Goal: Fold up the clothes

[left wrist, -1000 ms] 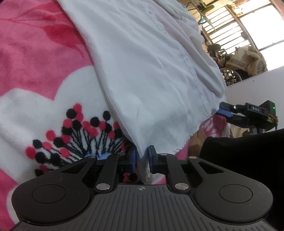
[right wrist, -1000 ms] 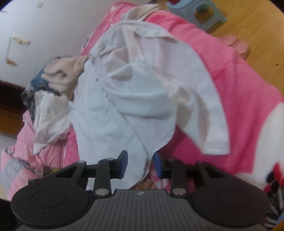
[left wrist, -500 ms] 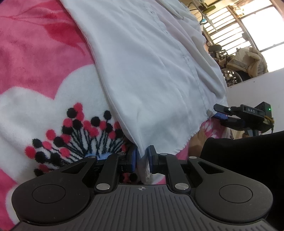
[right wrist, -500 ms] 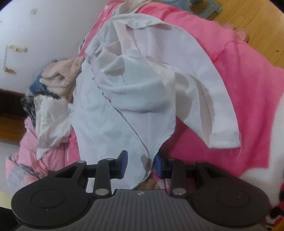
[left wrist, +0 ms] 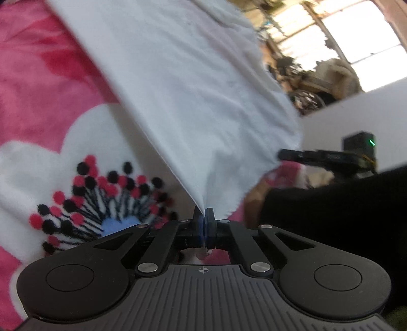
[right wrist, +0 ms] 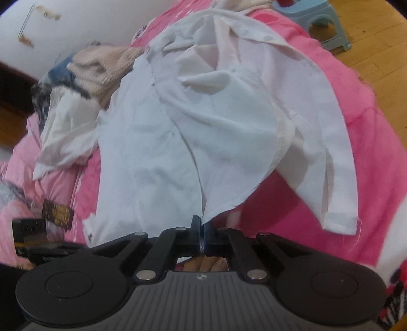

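Note:
A white button-up shirt (right wrist: 208,132) lies spread on a pink flowered blanket (right wrist: 368,142). My right gripper (right wrist: 202,225) is shut on the shirt's bottom hem, and the cloth rises from its pads. One sleeve (right wrist: 338,203) trails to the right with its cuff on the blanket. In the left wrist view the same shirt (left wrist: 193,96) stretches up and away, with my left gripper (left wrist: 204,219) shut on a hem corner. The right gripper (left wrist: 328,155) shows there at the shirt's far hem edge.
A heap of other clothes (right wrist: 96,66), beige knit and dark pieces, sits at the bed's far left by a white wall. A blue stool (right wrist: 320,17) stands on the wooden floor beyond the bed. A dark sleeve (left wrist: 338,203) fills the right of the left wrist view.
Both grippers have closed on the shirt's hem; half a second ago their jaws stood apart around the cloth. The hem is now pulled taut and lifted slightly.

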